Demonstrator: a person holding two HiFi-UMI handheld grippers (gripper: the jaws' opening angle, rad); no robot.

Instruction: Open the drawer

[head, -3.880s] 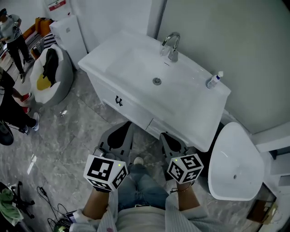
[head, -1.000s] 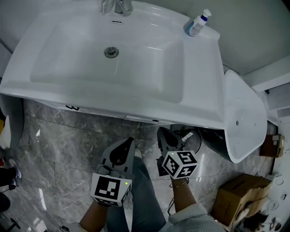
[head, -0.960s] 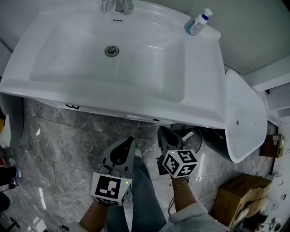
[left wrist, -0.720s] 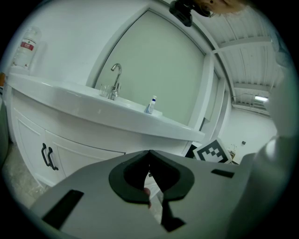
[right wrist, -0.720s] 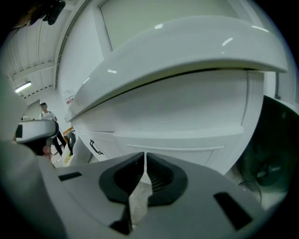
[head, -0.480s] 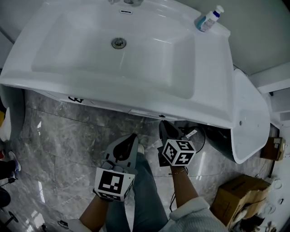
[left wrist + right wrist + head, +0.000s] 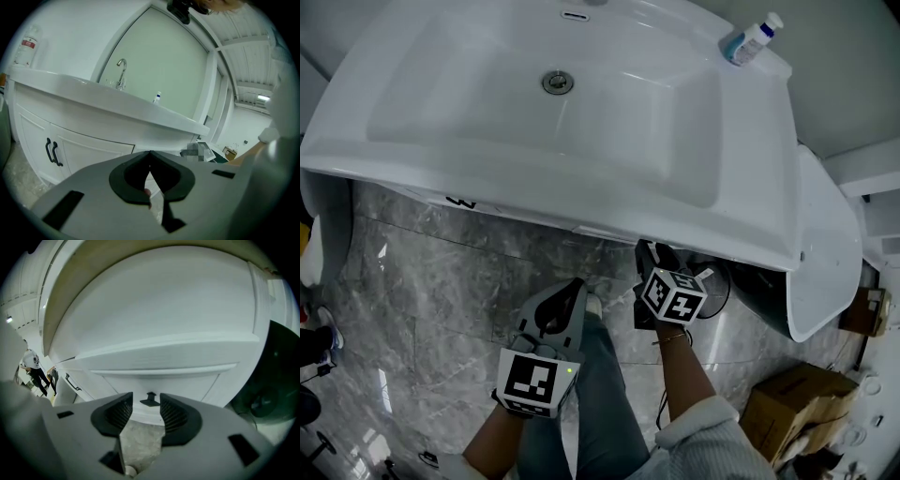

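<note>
The white drawer front (image 7: 159, 366) fills the right gripper view, under the vanity's rim. Its small black knob (image 7: 150, 400) shows just beyond the tips of my right gripper (image 7: 146, 398). The jaws are opening, and their pads stand apart on either side of the knob without touching it. In the head view my right gripper (image 7: 652, 259) reaches under the front edge of the sink vanity (image 7: 750, 234), which hides the drawer. My left gripper (image 7: 559, 305) hangs lower, over the floor, shut with nothing in it; its tips (image 7: 150, 153) meet.
Left of the drawer are cabinet doors with black handles (image 7: 52, 152). On the vanity stand a tap (image 7: 121, 75) and a small bottle (image 7: 754, 39). A white toilet (image 7: 825, 244) stands to the right, with a cardboard box (image 7: 797, 412) nearer me. My legs (image 7: 600, 394) are below the grippers.
My right gripper has moved forward, in under the vanity's front edge. The left gripper has hardly shifted. The view has slid a little along the sink.
</note>
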